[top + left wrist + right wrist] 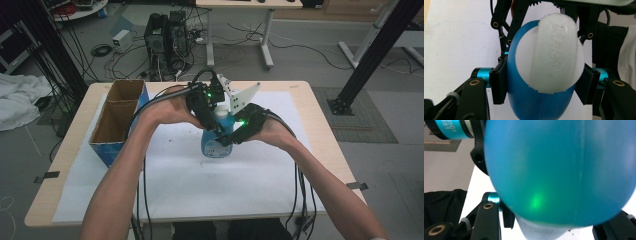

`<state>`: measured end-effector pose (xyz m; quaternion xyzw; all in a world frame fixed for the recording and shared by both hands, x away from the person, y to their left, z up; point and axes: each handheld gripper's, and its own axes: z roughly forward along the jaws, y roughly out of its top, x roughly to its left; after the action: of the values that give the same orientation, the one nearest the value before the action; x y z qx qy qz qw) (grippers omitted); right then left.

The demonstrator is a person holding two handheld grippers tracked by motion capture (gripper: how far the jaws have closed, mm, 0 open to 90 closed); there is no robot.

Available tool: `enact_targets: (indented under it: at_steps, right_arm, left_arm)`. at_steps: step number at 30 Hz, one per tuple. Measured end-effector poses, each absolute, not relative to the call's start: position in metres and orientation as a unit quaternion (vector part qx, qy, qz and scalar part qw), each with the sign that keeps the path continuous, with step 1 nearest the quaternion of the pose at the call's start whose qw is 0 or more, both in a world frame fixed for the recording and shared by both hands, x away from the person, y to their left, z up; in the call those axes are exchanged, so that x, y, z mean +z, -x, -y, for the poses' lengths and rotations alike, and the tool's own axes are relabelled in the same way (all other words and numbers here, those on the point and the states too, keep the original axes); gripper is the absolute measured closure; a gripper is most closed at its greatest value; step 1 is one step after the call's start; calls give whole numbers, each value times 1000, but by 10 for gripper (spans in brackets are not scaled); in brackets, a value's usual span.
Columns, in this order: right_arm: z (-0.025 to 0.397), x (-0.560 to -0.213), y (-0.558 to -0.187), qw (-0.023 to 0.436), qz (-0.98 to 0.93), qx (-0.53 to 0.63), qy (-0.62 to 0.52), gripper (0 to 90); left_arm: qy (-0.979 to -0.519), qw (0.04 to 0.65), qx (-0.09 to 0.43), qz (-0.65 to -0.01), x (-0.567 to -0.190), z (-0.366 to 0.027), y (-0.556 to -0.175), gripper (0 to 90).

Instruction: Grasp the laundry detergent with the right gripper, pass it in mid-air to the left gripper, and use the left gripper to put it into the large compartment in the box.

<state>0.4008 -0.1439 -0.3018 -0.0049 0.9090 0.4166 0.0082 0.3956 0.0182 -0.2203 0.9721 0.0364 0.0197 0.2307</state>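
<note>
A blue bottle (212,145) with a white cap (220,113) stands upright on the white sheet at the table's middle. My left gripper (209,112) comes in from the left, over the bottle's top. In the left gripper view the cap (549,55) faces the camera, and the jaw pads (499,82) press both sides of the blue shoulder (536,105). My right gripper (235,131) meets the bottle from the right, lower down. The blue body (559,170) looms close in the right gripper view, with the black jaws at either side below it.
An open cardboard box (117,117) with blue sides stands at the table's left edge. A white sheet (200,185) covers most of the wooden table (65,150). Cables (300,200) trail off the front edge. Computer towers (167,35) sit on the floor beyond.
</note>
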Motion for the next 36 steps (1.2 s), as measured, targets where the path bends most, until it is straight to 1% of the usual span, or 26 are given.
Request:
enact_targets:
  at_steps: [3,4,9,10,13,17,18,22,23,25,26,27,28,36]
  right_arm:
    - [145,-301,-401,9,-907,421,6,464]
    - [145,-301,-401,9,-906,422,6,464]
    - [145,-302,-400,3,-908,420,5,461]
    - [145,-303,-400,3,-907,421,5,461]
    - [145,-303,-400,1,-907,421,6,459]
    - [145,-303,-400,0,-906,423,6,452]
    - [145,-304,-400,0,-906,423,6,450]
    - [145,-305,-400,-1,-907,422,7,444]
    - [145,-305,-400,-2,-906,423,7,440]
    - [144,-306,-400,-1,-905,425,8,425]
    - [144,-306,-400,-1,-905,426,9,414]
    - [143,-306,-396,-17,-904,427,-7,408]
    - [143,-307,-400,1,-906,424,8,406]
    - [144,-308,-400,-4,-907,421,1,373]
  left_arm:
    - [-972,230,20,-31,-218,-19,-396,381]
    - [-970,240,20,-39,-219,-19,-395,381]
    - [-971,236,17,-37,-221,-19,-395,381]
    - [-969,243,15,-45,-222,-18,-394,381]
    - [-972,231,14,-32,-221,-19,-397,382]
    - [-969,243,13,-43,-222,-20,-395,381]
    - [-971,237,13,-36,-221,-20,-396,381]
    - [-970,241,10,-40,-223,-20,-396,381]
    - [-967,251,8,-49,-225,-20,-394,381]
    - [-971,238,9,-35,-224,-21,-397,381]
    - [-967,247,9,-52,-226,-20,-394,381]
    - [-969,241,10,-47,-226,-21,-395,381]
    - [-969,244,9,-48,-226,-21,-395,381]
    - [-969,241,9,-47,-226,-21,-394,381]
